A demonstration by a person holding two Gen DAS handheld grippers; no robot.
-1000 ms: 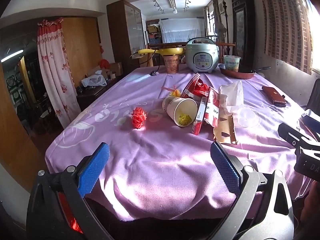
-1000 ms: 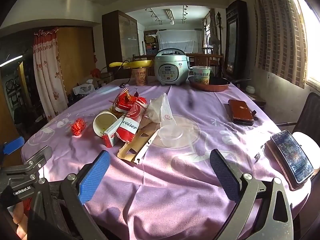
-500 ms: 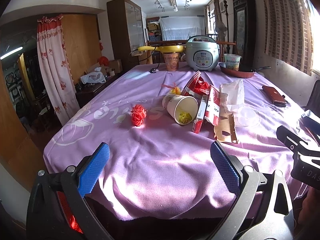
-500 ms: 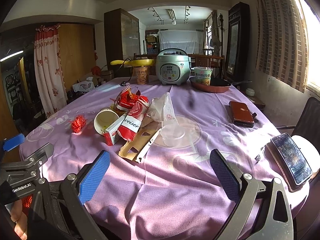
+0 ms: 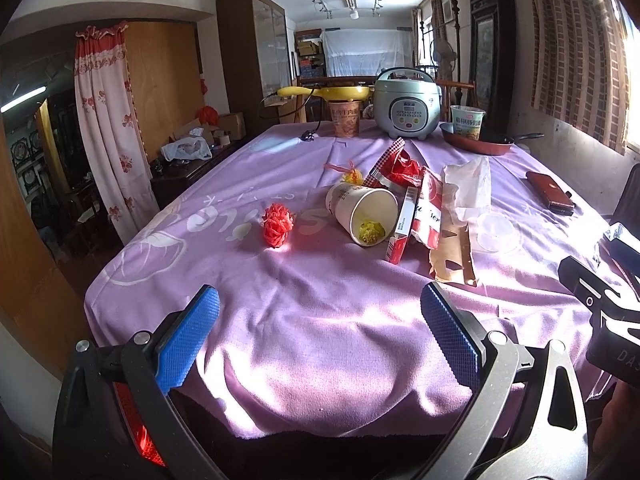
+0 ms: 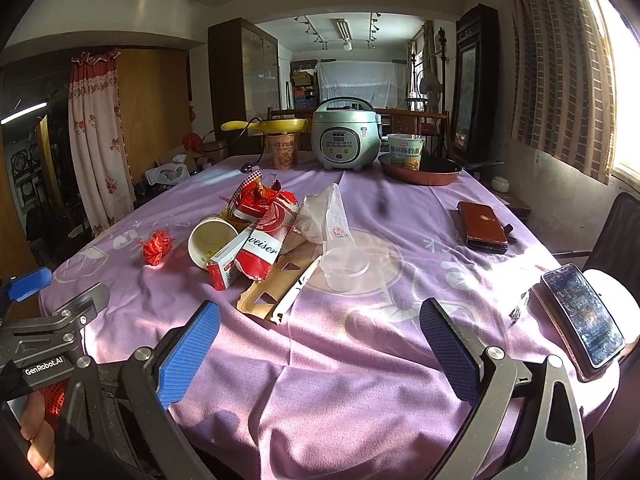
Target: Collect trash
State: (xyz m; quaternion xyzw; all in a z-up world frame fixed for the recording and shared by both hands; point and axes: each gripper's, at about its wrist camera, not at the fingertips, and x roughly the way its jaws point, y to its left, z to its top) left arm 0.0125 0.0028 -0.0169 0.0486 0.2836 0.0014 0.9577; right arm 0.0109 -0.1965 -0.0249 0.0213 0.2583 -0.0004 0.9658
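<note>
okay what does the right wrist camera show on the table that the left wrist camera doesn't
Only the right wrist view shows the phone lying face up at the table's near right edge, and the left gripper's side. Only the left wrist view shows yellow scraps inside the tipped paper cup. Both share the trash pile, red net ball, clear plastic cup, brown wallet, rice cooker and purple tablecloth.

cup (image 5: 362,214) left of carton (image 5: 401,226); both on table (image 5: 320,320)
</note>
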